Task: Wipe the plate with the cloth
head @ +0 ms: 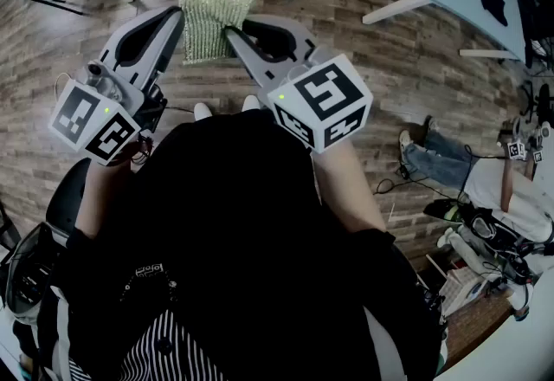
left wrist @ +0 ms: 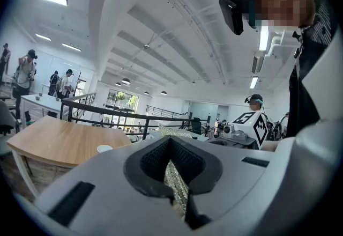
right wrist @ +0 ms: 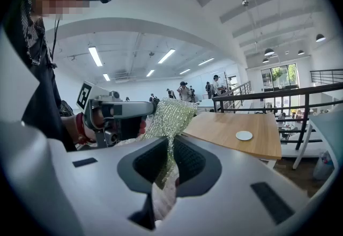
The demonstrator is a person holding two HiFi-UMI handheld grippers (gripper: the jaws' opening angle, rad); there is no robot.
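left gripper (head: pixel 176 17) and right gripper (head: pixel 234 35) each pinch a side of the green cloth (head: pixel 210 20), held in the air over the floor; the plate (right wrist: pixel 244 135) sits well apart on a wooden table (right wrist: pixel 214 125); wiping seems not yet begun; next, carry the cloth there.

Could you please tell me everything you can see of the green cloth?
The cloth is pale green with a coarse, glittery open weave, like a scouring mesh. It is held up in the air above the wooden floor, spread out as a rough rectangle between the two grippers. The left gripper is shut on its left edge and the right gripper on its right edge. Nothing else touches it.
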